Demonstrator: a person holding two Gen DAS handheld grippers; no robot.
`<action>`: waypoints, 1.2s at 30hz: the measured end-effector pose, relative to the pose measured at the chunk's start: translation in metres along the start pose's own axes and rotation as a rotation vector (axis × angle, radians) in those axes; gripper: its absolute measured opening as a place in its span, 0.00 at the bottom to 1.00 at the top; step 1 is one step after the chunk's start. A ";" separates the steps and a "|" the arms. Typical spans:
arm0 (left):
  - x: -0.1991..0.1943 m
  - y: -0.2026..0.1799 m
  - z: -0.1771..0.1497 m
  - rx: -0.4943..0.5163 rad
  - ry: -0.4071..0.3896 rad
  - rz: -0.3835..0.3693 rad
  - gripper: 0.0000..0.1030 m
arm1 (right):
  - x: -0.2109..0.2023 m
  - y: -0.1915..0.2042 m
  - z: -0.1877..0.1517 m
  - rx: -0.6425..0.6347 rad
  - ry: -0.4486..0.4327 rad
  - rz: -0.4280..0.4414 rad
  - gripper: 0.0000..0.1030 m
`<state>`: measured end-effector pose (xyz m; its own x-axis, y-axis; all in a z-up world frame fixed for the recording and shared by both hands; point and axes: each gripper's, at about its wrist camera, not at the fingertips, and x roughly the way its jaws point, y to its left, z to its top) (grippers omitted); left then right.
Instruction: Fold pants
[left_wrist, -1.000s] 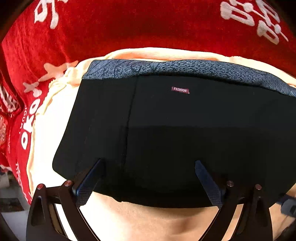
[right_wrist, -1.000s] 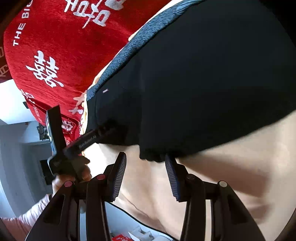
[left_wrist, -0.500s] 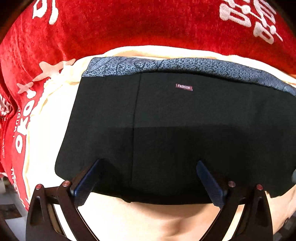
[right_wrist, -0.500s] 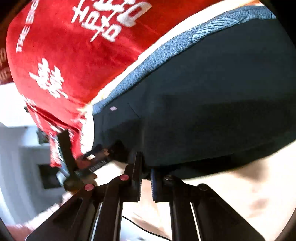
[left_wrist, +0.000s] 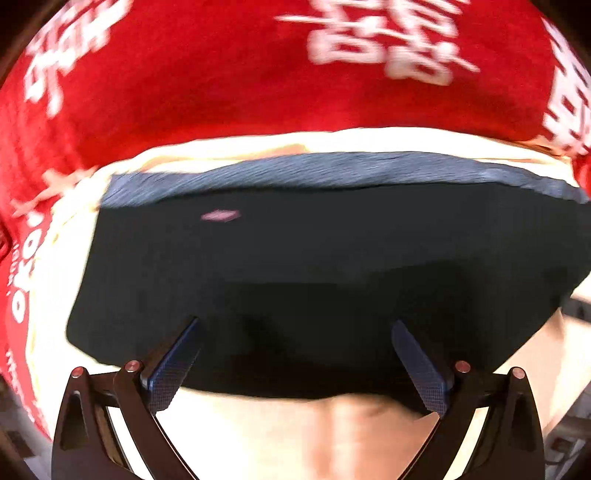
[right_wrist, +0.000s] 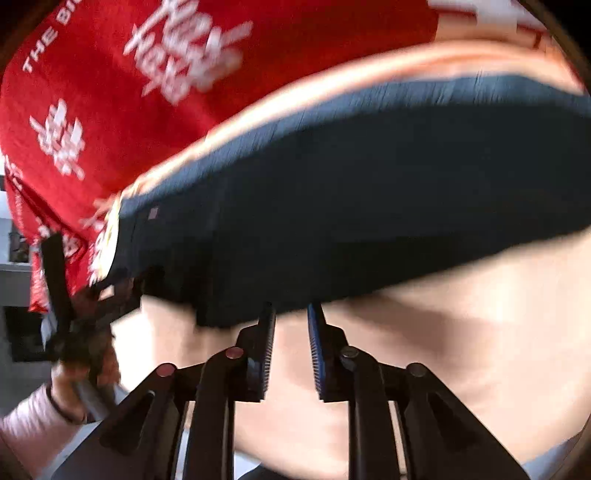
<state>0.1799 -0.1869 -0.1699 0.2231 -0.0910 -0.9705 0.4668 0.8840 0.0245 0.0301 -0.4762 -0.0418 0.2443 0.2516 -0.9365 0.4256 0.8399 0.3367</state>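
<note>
The right gripper (right_wrist: 291, 314) had its two fingers (right_wrist: 264, 354) standing a narrow gap apart; the jaws had just been opening, and nothing lay between them, though their tips hung right at the near hem of the pants (right_wrist: 369, 206). The left gripper (left_wrist: 295, 328) stood with its fingers (left_wrist: 173, 369) spread wide over that same near edge, the dark cloth showing between them but no pad pressing on it, so far as I could tell. From the right-hand side I could also make out the person's hand (right_wrist: 79, 384) in a pale pink sleeve (right_wrist: 26, 432), wrapped round the left tool's handle. The pants themselves lay flat as a compact black block on the cream cloth (left_wrist: 332, 435), the grey waistband (left_wrist: 332, 171) along the far side and the small pink label (left_wrist: 220, 215) just below it, with the red printed blanket (left_wrist: 221, 74) beyond. Judging by that short, tidy, layered shape, the folding looked largely done; whether a last fold was still wanted, I couldn't say.
</note>
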 end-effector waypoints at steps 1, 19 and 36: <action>0.003 -0.014 0.002 0.009 0.000 -0.012 0.99 | -0.002 -0.005 0.013 -0.009 -0.018 -0.031 0.28; -0.021 -0.067 0.005 0.032 -0.015 0.011 0.99 | -0.022 -0.038 0.007 -0.101 -0.056 -0.190 0.33; 0.036 -0.109 0.089 -0.063 0.012 0.021 0.99 | 0.014 -0.098 0.140 -0.094 -0.142 -0.222 0.25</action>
<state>0.2132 -0.3274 -0.1861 0.2219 -0.0674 -0.9727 0.4072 0.9128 0.0296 0.1142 -0.6223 -0.0745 0.2765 -0.0080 -0.9610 0.4015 0.9095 0.1079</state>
